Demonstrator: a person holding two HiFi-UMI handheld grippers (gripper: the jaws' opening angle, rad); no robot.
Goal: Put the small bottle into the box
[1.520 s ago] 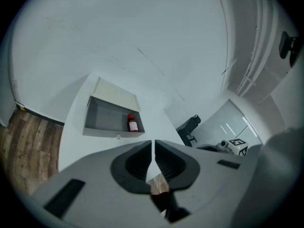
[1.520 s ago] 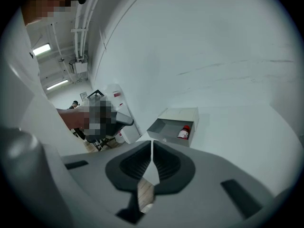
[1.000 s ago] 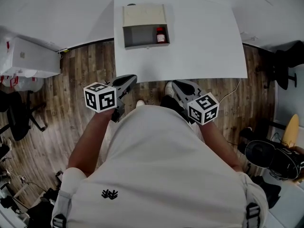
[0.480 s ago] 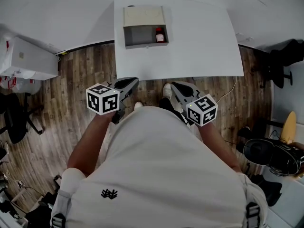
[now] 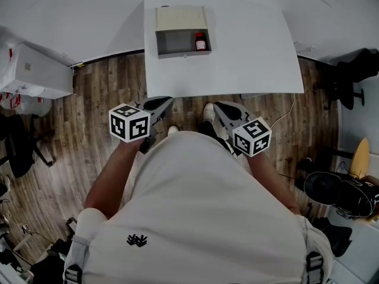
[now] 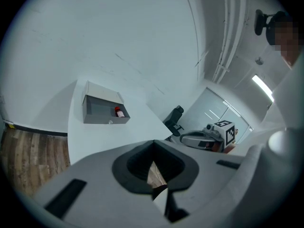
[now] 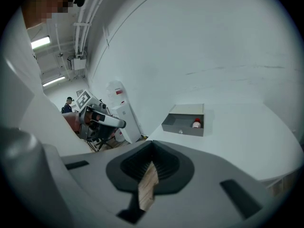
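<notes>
Table (image 5: 249, 52) and box (image 5: 182, 31), far left on it: same as a second ago. Left gripper (image 5: 161, 102) and right gripper (image 5: 221, 107) hover off the near edge, barely shifted, jaws together, empty. Small bottle (image 5: 200, 41) stays upright in the box's right end.

I see a white table (image 5: 249, 58) standing at a white wall (image 5: 77, 16) | wooden floor (image 5: 89, 93) around it | white cabinet (image 5: 35, 73) with red marks, far left | black chair (image 5: 23, 147) just below the cabinet | second black chair (image 5: 355, 78) at right edge | thin cable (image 5: 290, 114) on the floor near the table's right corner
</notes>
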